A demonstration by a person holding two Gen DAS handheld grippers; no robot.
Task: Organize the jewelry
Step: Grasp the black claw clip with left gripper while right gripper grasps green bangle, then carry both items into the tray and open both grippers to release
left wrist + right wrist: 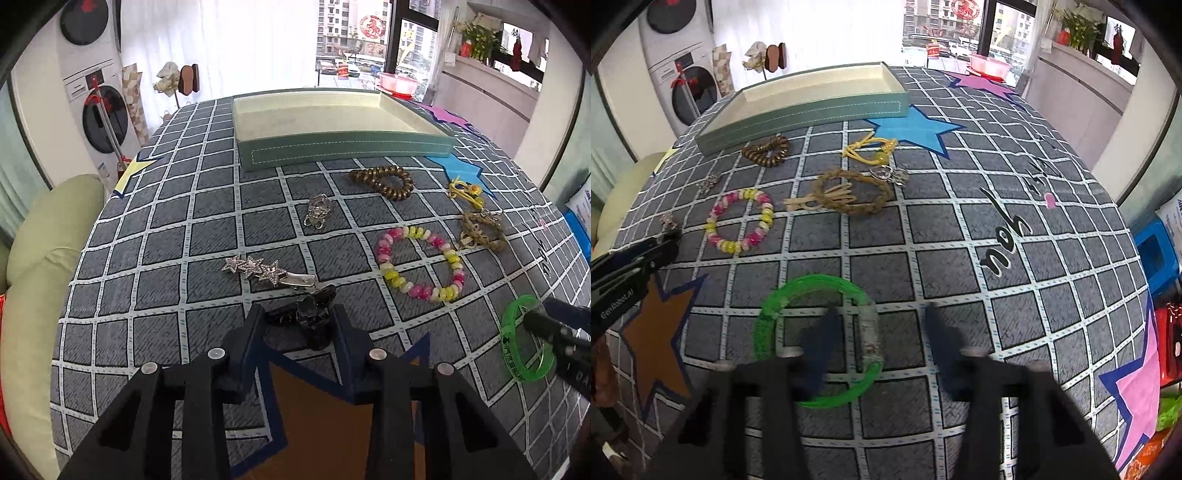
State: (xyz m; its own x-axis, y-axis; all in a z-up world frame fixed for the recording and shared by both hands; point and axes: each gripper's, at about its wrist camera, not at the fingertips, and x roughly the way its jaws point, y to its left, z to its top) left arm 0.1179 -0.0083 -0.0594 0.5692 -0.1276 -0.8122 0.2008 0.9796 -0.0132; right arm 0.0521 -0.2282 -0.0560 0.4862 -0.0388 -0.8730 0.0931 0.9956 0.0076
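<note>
Jewelry lies on a grey checked cloth in front of an empty green tray (343,149) (812,110). My left gripper (297,321) is open, its fingers either side of a black hair claw (306,314). A silver star clip (266,271) lies just beyond it. My right gripper (879,325) is open over a green bangle (816,336) (528,338); its left finger is inside the ring and the bangle's right side lies between the fingers. A pink and yellow bead bracelet (421,264) (740,219) lies between the two.
Also on the cloth are a brown spiral hair tie (384,177) (766,149), a silver ring (317,210), a braided rope bracelet (849,192) (482,230), a yellow cord charm (871,149) and a silver charm (892,173). A pale cushion (40,277) lies off the left edge.
</note>
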